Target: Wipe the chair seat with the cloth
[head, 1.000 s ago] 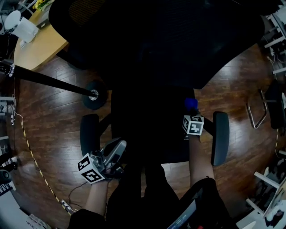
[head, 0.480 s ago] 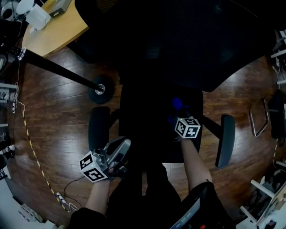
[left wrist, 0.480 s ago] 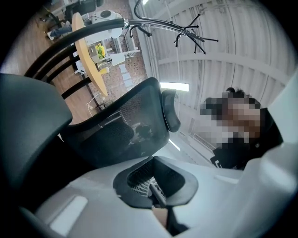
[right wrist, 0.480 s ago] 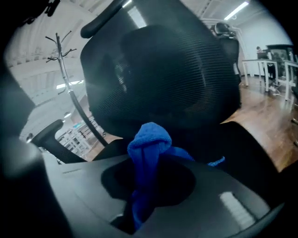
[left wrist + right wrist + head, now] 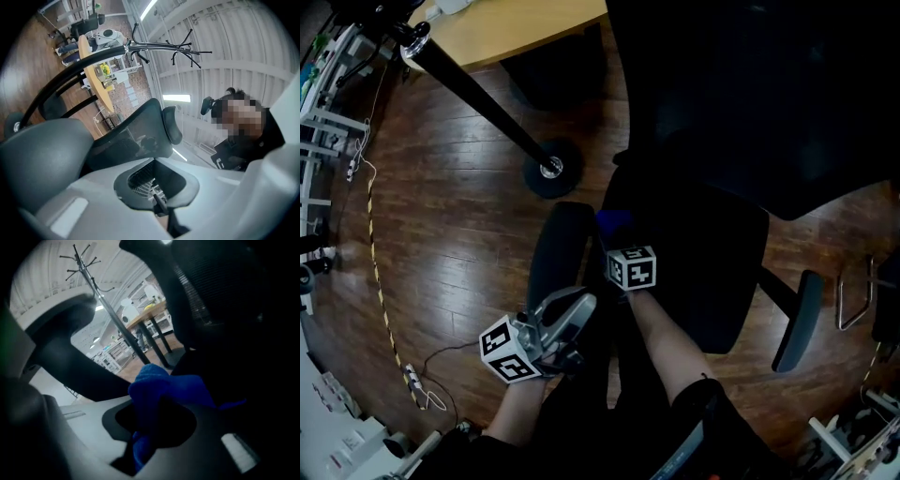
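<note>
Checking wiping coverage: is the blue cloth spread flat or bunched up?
Bunched: the blue fleecy cloth bulges as a crumpled wad from the right gripper, jaws clamped on it.

The cloth (image 5: 164,385) is bright blue. The chair seat (image 5: 712,253) is black and its armrest (image 5: 558,246) dark grey. The left tongs (image 5: 157,199) and right tongs (image 5: 154,427) are pale grey; each cube (image 5: 508,350) is white with black square markers. The floor (image 5: 450,216) is dark brown planks, the desk (image 5: 525,23) light tan wood, and the cable (image 5: 380,281) is striped yellow and black.
</note>
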Demonstrator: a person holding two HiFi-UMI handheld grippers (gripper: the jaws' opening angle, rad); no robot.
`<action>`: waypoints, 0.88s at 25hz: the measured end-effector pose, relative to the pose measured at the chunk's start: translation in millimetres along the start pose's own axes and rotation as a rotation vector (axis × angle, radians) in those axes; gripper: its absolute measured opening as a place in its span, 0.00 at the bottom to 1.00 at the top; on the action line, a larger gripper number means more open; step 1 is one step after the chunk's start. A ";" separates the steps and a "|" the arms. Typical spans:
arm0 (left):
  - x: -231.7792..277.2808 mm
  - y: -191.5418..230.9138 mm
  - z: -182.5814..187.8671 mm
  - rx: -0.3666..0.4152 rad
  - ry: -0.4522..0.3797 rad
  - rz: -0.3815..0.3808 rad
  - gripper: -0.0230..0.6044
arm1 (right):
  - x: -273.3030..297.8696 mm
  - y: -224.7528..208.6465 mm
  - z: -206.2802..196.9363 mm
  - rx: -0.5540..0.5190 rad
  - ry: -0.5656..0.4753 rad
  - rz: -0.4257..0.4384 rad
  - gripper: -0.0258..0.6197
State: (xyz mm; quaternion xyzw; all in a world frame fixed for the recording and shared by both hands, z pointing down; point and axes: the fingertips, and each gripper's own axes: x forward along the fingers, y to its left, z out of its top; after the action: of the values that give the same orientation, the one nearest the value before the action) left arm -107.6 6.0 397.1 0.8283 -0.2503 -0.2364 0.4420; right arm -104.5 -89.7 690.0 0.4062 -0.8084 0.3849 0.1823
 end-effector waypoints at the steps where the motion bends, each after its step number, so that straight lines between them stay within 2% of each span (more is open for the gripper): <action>1: -3.4 -0.6 0.5 0.003 -0.005 0.002 0.04 | 4.6 4.8 -4.5 -0.034 0.019 -0.007 0.13; 6: -13.2 -2.7 -0.7 0.009 -0.008 0.006 0.04 | 1.7 0.0 -9.2 -0.069 0.011 -0.031 0.13; 9: -12.0 -5.8 -3.2 0.010 -0.001 0.000 0.04 | -15.2 -21.5 -15.3 -0.080 -0.003 -0.089 0.13; 15: 3.1 -7.2 -16.5 0.003 0.037 -0.021 0.04 | -77.6 -106.8 -44.1 -0.063 0.013 -0.263 0.13; 22: 37.2 -22.5 -47.0 -0.023 0.116 -0.070 0.04 | -201.5 -218.4 -68.6 0.020 -0.003 -0.491 0.13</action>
State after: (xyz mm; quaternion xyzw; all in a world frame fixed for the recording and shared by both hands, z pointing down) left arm -45.7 22.6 395.0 0.8437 -0.1921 -0.2062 0.4569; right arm 190.0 -14.4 714.9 0.5930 -0.6816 0.3366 0.2654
